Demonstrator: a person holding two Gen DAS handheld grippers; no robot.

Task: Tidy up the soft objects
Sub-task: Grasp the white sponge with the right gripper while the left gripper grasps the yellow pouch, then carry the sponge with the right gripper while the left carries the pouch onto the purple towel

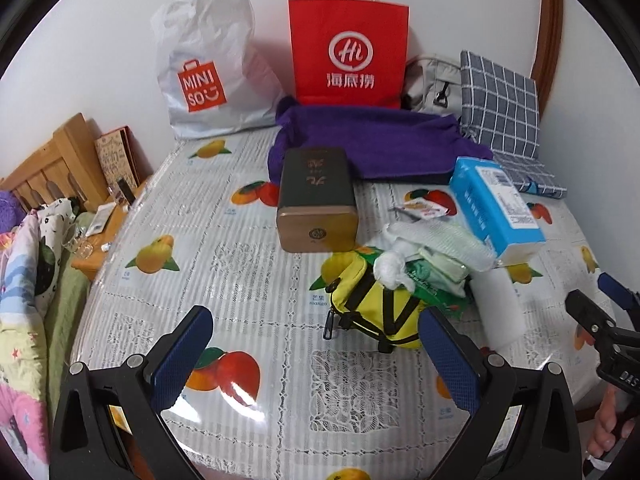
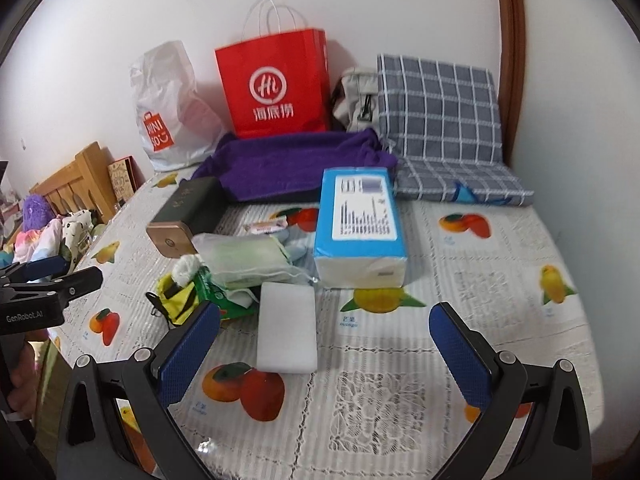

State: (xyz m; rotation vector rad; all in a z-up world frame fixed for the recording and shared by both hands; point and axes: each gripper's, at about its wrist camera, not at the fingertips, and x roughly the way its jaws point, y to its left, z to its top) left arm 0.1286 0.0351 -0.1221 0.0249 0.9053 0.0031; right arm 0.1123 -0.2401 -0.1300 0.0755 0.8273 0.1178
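White sponge (image 2: 287, 328) just ahead of right hand-held gripper (image 2: 324, 352), both hand-held grippers spread, empty

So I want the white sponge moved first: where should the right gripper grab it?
Grip the white sponge across its two long sides, coming from above with the open right gripper. It lies flat, long axis pointing away, nearest the gripper, right side clear; green packets crowd its far-left corner.

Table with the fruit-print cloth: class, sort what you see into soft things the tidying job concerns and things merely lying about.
Job:
white sponge block
blue tissue pack
yellow pouch
purple towel
checked cushion
bagged green cloths

Lying about:
dark tin box
red paper bag
white Miniso bag
grey bag
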